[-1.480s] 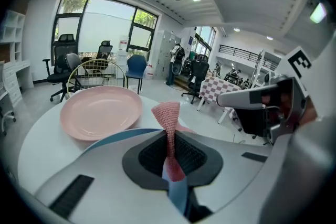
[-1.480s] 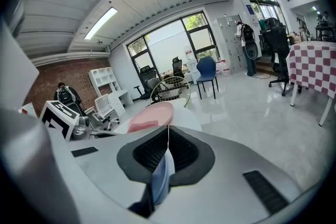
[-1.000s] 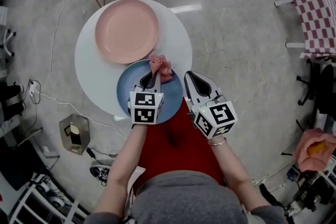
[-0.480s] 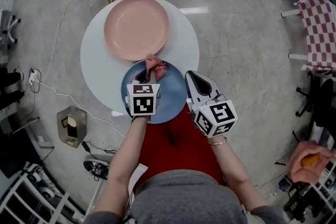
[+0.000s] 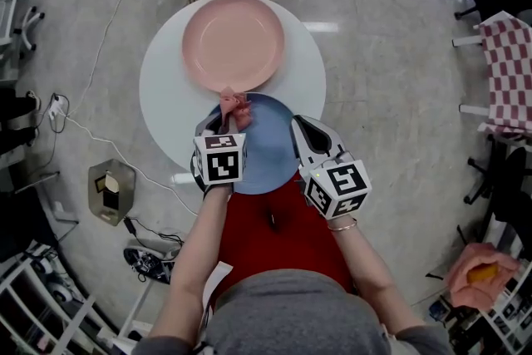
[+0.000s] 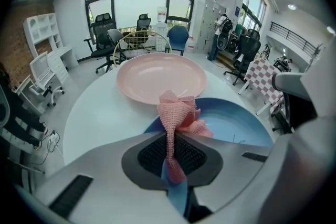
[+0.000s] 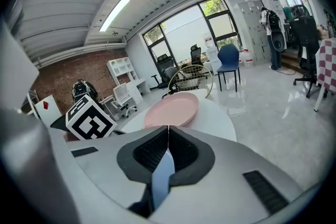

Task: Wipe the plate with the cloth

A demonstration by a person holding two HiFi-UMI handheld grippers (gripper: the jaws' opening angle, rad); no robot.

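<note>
— How far along is the wiping judged to be?

— Under way, but unfinished. The cloth (image 6: 177,115) is pinched fast in the jaws of the left gripper (image 5: 224,122), and its bunched free end is held over the far rim of the blue plate (image 5: 268,150), just beside the pink plate (image 5: 233,43). Whether it is pressed onto the glaze or held just above it cannot be told.

— And the other side?

— The jaws of the right gripper (image 7: 168,134) are closed, with a blue sliver caught between them; it is taken to be the near right rim of the blue plate, so the plate is judged to be steadied there.

— What can be counted as done?

— The cloth is in hand and at the plate. No smear, crumb or wet streak can be made out on the blue surface, so the share already wiped cannot be read. The middle and the near side are judged to be left for the cloth to cover.

— Is anything held in the plates?

— Nothing is seen in the pink plate; its bowl is bare. The blue plate carries only the cloth at its far edge. Both plates are set on the round white tabletop (image 5: 166,96), their rims nearly touching, the blue one at the near edge.
</note>
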